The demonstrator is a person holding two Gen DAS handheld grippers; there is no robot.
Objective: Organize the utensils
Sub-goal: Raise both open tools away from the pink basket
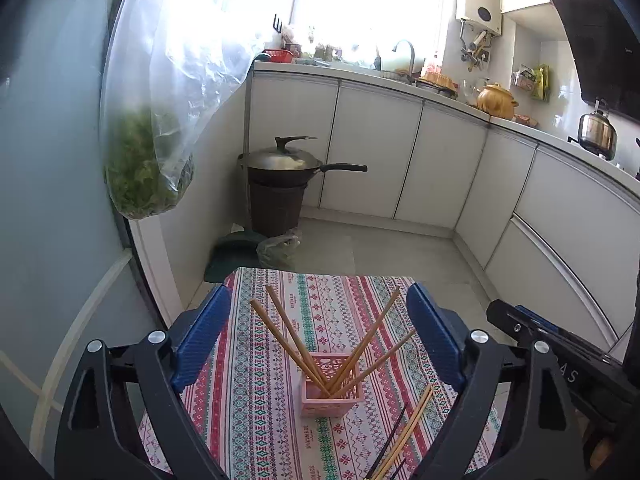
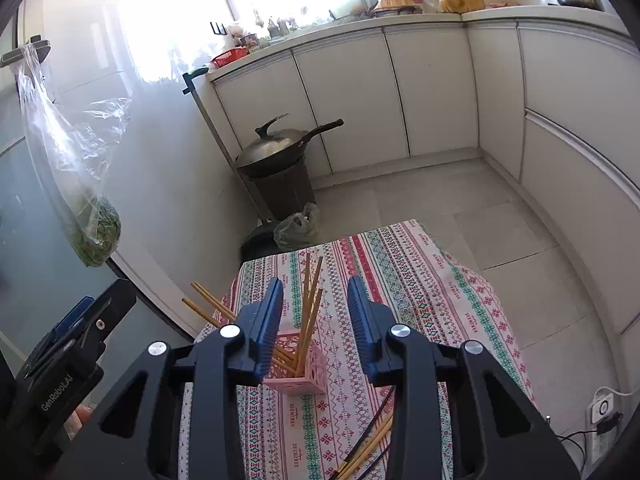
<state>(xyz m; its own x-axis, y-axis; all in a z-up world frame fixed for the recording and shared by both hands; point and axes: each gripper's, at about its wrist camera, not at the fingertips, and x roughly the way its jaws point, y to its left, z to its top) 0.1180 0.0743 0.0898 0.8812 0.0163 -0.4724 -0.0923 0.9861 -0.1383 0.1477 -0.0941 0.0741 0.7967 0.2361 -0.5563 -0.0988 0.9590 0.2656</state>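
Reading labels first: "GenRobot.AI" in white on the left gripper's (image 2: pixel 76 344) black body in the right wrist view; the patterned tablecloth (image 1: pixel 256 360) has repeated small print that looks like "HOMEMADE", not fully legible. Landmark is the pink holder (image 1: pixel 331 394), a small perforated square basket standing upright on the bench. Wooden chopsticks (image 1: pixel 296 340) stand in the holder, fanned out, some leaning left and some right. More loose chopsticks (image 1: pixel 408 428), wooden ones plus thin black ones, lie flat on the cloth just right of and nearer than the holder. Left gripper (image 1: pixel 320 340) jaws wide, nothing between the pads; holder sits beyond them, centred. Right gripper (image 2: pixel 316 320) jaws partly apart, pads not pressing anything; upright chopstick tips show in the gap beyond them. Room beyond the holder: grey tile floor (image 1: pixel 400 248), white cabinets (image 1: pixel 372 148) with a counter above, a lidded wok (image 1: pixel 284 160) on a dark bin (image 1: pixel 276 208). Left of the holder, a clear plastic bag of greens (image 1: pixel 148 172) hangs by a glass door.
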